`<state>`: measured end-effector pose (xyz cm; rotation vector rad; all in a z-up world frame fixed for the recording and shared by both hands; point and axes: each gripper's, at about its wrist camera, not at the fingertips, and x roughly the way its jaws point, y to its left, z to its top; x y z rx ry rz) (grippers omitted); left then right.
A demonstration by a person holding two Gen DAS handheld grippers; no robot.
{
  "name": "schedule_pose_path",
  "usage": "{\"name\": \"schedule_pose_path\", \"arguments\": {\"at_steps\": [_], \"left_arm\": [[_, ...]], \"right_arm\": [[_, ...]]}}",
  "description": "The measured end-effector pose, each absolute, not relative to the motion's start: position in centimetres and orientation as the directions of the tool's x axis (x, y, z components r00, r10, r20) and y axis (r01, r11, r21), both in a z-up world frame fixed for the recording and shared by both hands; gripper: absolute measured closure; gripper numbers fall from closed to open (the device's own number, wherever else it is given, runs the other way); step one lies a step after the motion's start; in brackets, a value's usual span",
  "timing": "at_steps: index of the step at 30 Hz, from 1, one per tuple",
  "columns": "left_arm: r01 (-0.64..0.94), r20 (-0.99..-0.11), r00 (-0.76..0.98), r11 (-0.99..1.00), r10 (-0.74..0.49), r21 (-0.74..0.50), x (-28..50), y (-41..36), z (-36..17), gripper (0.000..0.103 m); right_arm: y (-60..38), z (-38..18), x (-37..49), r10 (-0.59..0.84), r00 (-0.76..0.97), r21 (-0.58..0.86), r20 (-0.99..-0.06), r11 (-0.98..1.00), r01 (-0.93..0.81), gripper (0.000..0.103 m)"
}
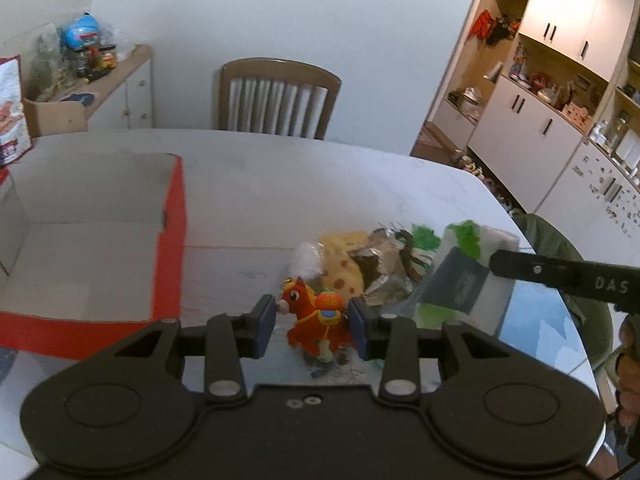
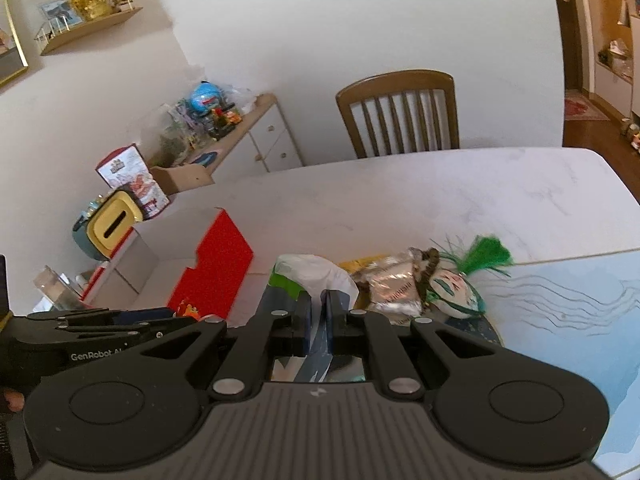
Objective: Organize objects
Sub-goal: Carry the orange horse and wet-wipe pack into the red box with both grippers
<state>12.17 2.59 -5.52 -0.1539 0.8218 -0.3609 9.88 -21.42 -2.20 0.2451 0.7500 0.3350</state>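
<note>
A red toy horse [image 1: 316, 316] with an orange pumpkin on its back sits between the blue pads of my left gripper [image 1: 312, 324], which is shut on it just above the white table [image 1: 280, 184]. The horse [image 2: 188, 311] peeks out beside that gripper in the right wrist view. My right gripper [image 2: 319, 320] is shut on a white, green and dark blue plastic packet [image 2: 316, 276]; the packet [image 1: 460, 280] hangs at the right in the left wrist view. An open red box [image 1: 170, 240] with a pale inside stands to the left.
A pile lies behind the horse: a yellow spotted item [image 1: 340, 270], a silver foil packet [image 2: 390, 286] and a white ornament with a green tassel [image 2: 456, 286]. A blue mat [image 2: 580, 320] covers the table's right. A wooden chair [image 1: 278, 98] stands at the far edge.
</note>
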Motion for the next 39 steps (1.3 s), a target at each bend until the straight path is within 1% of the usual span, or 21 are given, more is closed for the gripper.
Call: {"name": "schedule_pose_path", "arguments": {"at_steps": [11, 18, 24, 29, 39], "left_arm": [[0.223, -0.676, 0.646, 0.935, -0.354, -0.276, 14.2, 9.0, -3.9, 0.065], [0.201, -0.681, 0.661, 0.949, -0.314, -0.243, 15.7, 13.9, -3.5, 0.065], [0.187, -0.703, 0.645, 0.954, -0.299, -0.234, 17.3, 17.7, -4.7, 0.065], [0.180, -0.727, 0.631, 0.963, -0.271, -0.203, 18.8, 20.3, -5.9, 0.065], [0.200, -0.789, 0.571, 0.970, -0.228, -0.135, 21.5, 23.6, -9.6, 0.065]], "right_arm": [[-14.0, 1.2, 12.5, 0.451, 0.657, 0.333, -0.604, 0.892, -0.306, 0.096], [-7.4, 1.9, 14.8, 0.474, 0.640, 0.318, -0.605, 0.881, -0.352, 0.096], [-2.3, 0.9, 17.3, 0.490, 0.606, 0.340, -0.626, 0.871, -0.353, 0.096], [1.4, 0.0, 19.2, 0.490, 0.595, 0.336, -0.638, 0.872, -0.357, 0.096], [7.4, -4.4, 22.1, 0.448, 0.548, 0.302, -0.706, 0.891, -0.339, 0.096]]}}
